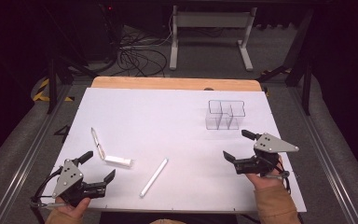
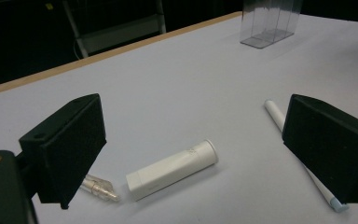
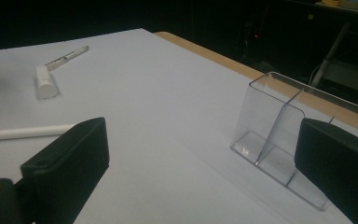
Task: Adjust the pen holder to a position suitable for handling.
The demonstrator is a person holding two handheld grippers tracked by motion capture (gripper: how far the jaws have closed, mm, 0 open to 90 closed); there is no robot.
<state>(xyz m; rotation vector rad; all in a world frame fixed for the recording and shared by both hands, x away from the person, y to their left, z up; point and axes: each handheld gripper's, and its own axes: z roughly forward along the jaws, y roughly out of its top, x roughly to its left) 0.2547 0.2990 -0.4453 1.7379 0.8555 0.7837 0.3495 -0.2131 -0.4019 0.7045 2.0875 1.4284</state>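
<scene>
On the white table top lie a clear pen (image 1: 97, 143) (image 3: 67, 55), a short white tube (image 1: 118, 161) (image 2: 171, 169) (image 3: 45, 82) and a long white marker (image 1: 153, 177) (image 2: 298, 151) (image 3: 25, 132). A clear plastic organiser (image 1: 224, 115) (image 2: 270, 23) (image 3: 279, 140) with compartments stands at the right rear. My left gripper (image 1: 98, 167) (image 2: 200, 158) hovers open at the front left, the tube lying between its jaws' lines of sight. My right gripper (image 1: 238, 145) (image 3: 205, 163) is open at the front right, just short of the organiser, holding nothing.
The white sheet (image 1: 168, 121) covers a wooden table whose far edge (image 1: 177, 83) shows. Beyond it are a desk frame (image 1: 209, 37) and cables (image 1: 137, 58) on the floor. Metal rails (image 1: 23, 163) run along both table sides.
</scene>
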